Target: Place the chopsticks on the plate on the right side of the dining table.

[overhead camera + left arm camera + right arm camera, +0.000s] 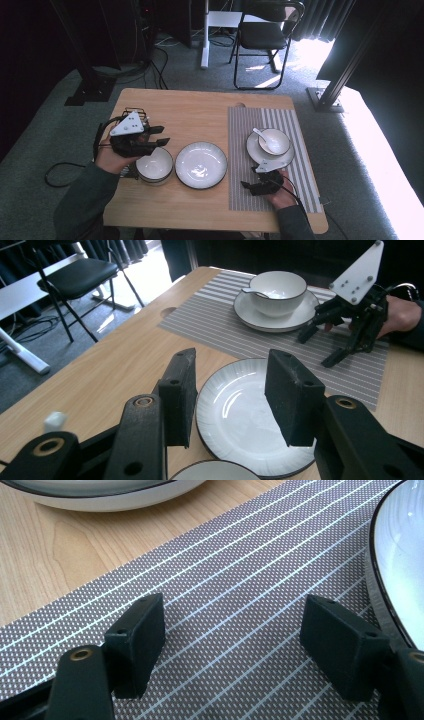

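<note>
Wooden table (200, 107) with striped placemat (240, 150), plate (201, 165), bowl (154, 164).

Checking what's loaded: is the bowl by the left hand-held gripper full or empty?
Empty: the bowl shows a bare white inside in the high view.

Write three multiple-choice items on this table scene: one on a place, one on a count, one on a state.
1. Where does the spoon lie?
A. On the bare wood
B. In the bowl on the striped mat
C. On the empty plate

2. How many pieces of white crockery stand off the mat?
A. Two
B. Four
C. None

3. How are the left tool's jaws?
A. Clamped on the spoon
B. Shut tight on nothing
C. Open, holding nothing

Key: 1 B, the spoon rests inside the bowl on its saucer. 2 A, the empty plate and a small bowl sit on wood. 3 C, the left tool view shows a wide gap.
</note>
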